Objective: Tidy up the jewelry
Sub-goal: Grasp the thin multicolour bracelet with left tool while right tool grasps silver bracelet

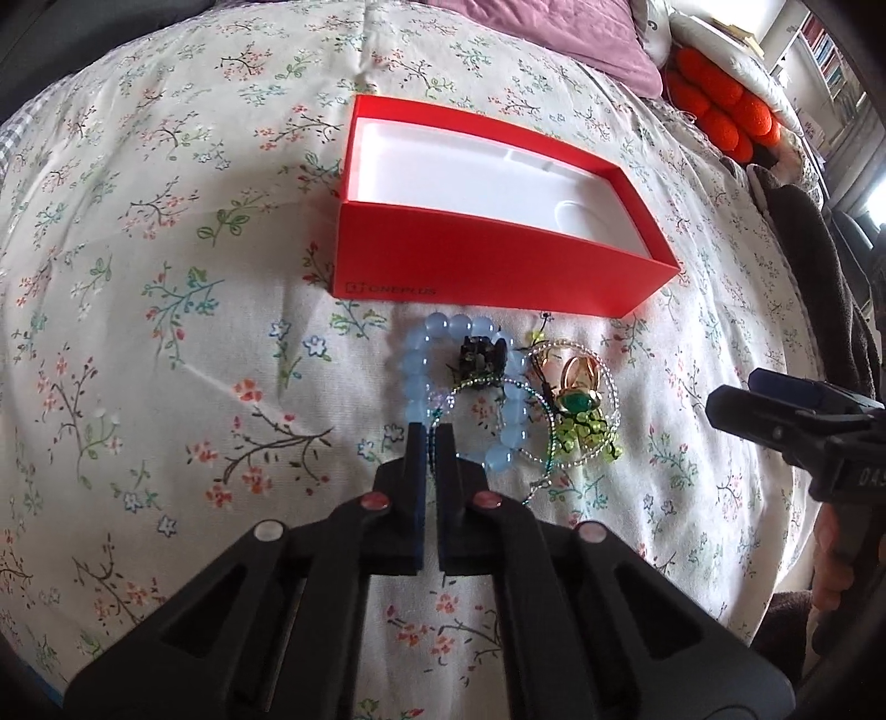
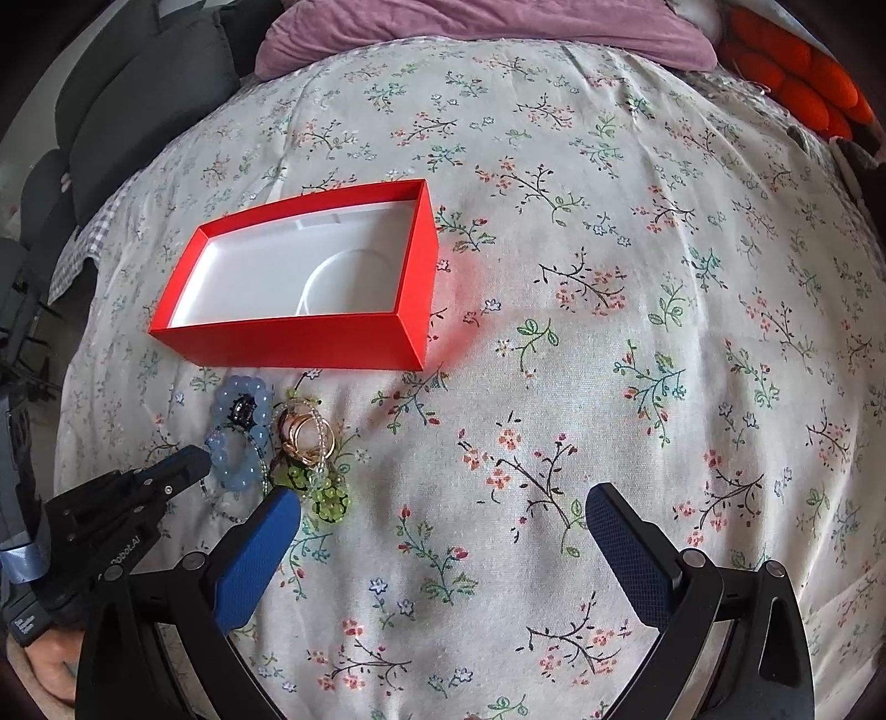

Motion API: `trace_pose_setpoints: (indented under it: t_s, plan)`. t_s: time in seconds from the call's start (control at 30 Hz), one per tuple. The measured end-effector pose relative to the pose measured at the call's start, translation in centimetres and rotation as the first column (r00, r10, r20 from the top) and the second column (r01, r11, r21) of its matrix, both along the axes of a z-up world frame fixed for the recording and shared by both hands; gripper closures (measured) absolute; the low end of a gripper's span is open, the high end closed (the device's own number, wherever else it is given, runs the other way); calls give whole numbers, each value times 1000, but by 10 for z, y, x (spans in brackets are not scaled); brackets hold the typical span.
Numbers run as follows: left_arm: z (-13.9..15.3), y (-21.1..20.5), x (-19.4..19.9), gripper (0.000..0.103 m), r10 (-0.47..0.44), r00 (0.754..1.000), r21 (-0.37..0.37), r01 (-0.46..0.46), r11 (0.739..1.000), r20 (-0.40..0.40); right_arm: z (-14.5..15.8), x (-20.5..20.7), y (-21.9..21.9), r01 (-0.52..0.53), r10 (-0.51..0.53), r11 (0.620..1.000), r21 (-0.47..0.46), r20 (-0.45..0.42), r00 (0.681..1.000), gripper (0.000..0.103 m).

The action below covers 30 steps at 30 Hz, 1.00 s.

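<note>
While nipping at the near rim of the blue bead bracelet with the left tongs, drawn almost together with only a sliver of gap, though with the bite itself hidden behind the tips and no telling whether a bead or only a thread is caught. Holding the right tongs spread wide apart and gripping nothing, hovering over bare floral bedspread just beside the heap. Risking, on any lift, dragging the whole tangle along: thin beaded chain looping over the bracelet and around the gold rings, green stone piece and green bead flowers, so likely snagging, spilling or flinging small pieces into the soft folds. Risking also round beads squirting out of so narrow a pinch, and the quilt giving way under pressure. Leaving a dark clasp-like thing lying inside the bracelet's ring, too small for naming. Heading, presumably, for the red box, sitting open with a white tray just beyond the jewelry, its near wall standing between heap and tray and needing clearing. Lying well apart at the far edge: purple pillow and orange plush.
</note>
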<state>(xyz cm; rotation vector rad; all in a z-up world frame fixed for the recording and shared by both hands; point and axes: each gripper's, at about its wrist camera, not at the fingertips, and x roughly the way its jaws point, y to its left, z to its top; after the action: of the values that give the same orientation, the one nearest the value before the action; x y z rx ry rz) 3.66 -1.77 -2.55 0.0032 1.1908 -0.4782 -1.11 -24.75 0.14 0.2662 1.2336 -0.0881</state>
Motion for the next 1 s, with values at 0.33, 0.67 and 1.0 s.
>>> trace_pose_setpoints:
  t_s: [0.33,0.67,1.0]
  plan:
    - [34,24,-5,100,58,997,-28,-57,998,45,-1,7,2,-3,4,998,68,-12,1000,0]
    - [47,31,-7,100,81,995,-28,-79,996,58,-20,22,6,2,3,956,293,-17,1000,55]
    - [43,29,-6,100,64,996,-23,-63,998,55,-47,40,19,16,5,921,388,-54,999,84]
